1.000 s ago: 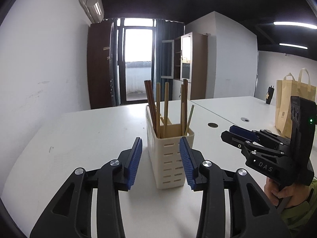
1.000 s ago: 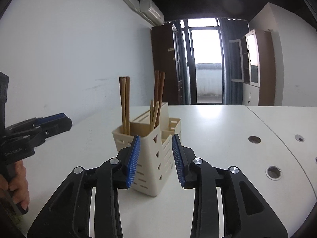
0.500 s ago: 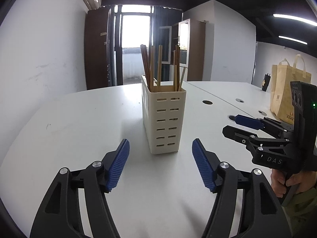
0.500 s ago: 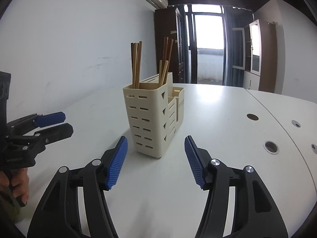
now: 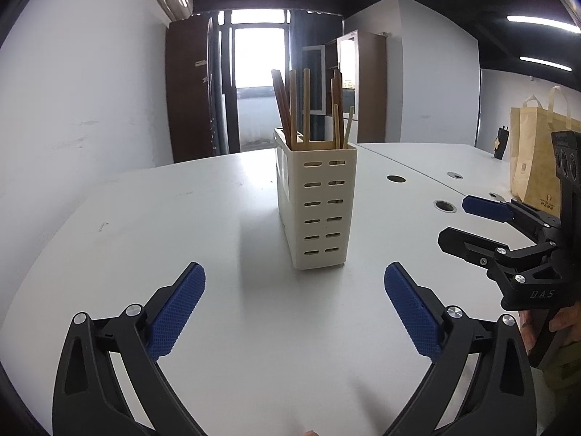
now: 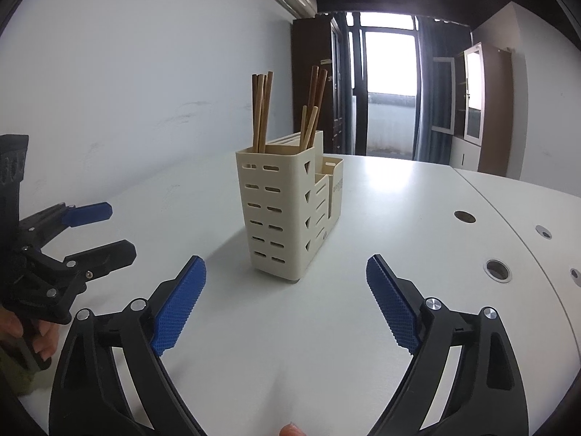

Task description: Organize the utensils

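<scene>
Left gripper and right gripper, jaws spread wide and opening further, nothing between them. Just ahead of both stands the cream utensil holder, upright on the white table, chopsticks sorted into its compartments. The holder looks just set down; any next move calls for finding further loose utensils, none visible here.

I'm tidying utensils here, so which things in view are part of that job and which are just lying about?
Part of the job:
cream utensil holder
wooden chopsticks standing in it

Just lying about:
paper bag
small dark item beside the bag
</scene>
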Motion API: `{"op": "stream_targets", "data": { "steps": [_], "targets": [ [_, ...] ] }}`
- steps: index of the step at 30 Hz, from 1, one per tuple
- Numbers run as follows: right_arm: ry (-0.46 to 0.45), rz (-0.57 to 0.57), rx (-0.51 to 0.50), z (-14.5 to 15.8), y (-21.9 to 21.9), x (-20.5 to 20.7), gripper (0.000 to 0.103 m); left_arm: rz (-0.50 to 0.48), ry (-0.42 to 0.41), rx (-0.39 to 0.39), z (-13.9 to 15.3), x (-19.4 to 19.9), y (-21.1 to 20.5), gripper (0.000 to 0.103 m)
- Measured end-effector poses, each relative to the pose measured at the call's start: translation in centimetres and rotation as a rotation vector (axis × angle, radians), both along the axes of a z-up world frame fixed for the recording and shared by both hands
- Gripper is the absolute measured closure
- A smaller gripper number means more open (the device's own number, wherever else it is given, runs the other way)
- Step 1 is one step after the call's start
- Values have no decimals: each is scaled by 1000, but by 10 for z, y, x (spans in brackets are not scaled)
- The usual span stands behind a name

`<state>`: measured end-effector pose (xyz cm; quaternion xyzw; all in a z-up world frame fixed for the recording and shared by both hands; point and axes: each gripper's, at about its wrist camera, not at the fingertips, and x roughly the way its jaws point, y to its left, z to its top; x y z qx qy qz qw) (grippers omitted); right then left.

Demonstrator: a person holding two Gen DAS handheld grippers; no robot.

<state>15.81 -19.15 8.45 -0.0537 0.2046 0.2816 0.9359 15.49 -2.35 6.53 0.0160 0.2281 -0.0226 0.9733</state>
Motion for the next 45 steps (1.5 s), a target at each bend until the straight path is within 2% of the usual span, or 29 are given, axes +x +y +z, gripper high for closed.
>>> {"op": "stream_targets", "data": {
  "steps": [3,18,34,45],
  "targets": [
    [6,6,-4,-3,1,0,7,-6,10,-1,-3,1,-2,6],
    [25,6,5,-7,0,3,6,50,43,21,-9,4,-1,6],
    [27,25,-1,-9,2,0,5,65,-20,42,-6,-2,-2,6],
    [37,26,-19,-11,2,-1,5,56,-18,37,-5,-4,-2,6]
  ]
}}
